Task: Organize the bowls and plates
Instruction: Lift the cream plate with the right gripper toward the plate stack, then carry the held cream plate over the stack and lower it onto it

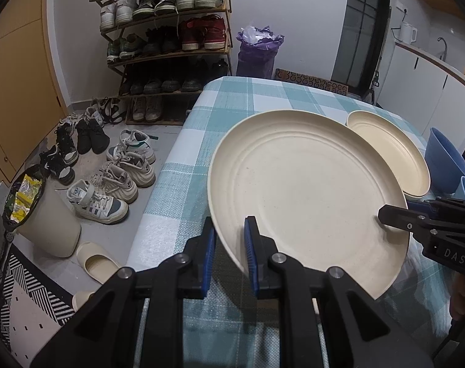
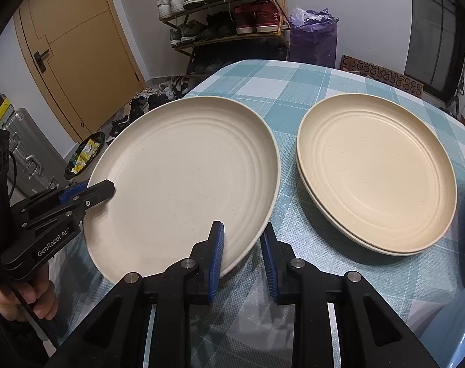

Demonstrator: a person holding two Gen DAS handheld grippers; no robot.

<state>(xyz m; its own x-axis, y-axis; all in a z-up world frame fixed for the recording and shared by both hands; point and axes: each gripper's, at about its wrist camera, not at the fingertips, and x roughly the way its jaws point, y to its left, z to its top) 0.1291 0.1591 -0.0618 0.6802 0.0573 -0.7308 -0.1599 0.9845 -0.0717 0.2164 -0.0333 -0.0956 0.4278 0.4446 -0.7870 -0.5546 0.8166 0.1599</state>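
Nearby, stacked plates (image 2: 376,171) and blue bowls (image 1: 444,159) flank the held plate (image 2: 183,181).

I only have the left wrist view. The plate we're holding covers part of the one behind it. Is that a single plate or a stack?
Observer: A stack of two cream plates; the right wrist view shows both rims.
Operator: Does our plate touch it?
Observer: No. The held plate is apart from it, with a strip of checked tablecloth between them.
Operator: How is the right gripper holding?
Observer: The right gripper has the plate's near rim between its pads.
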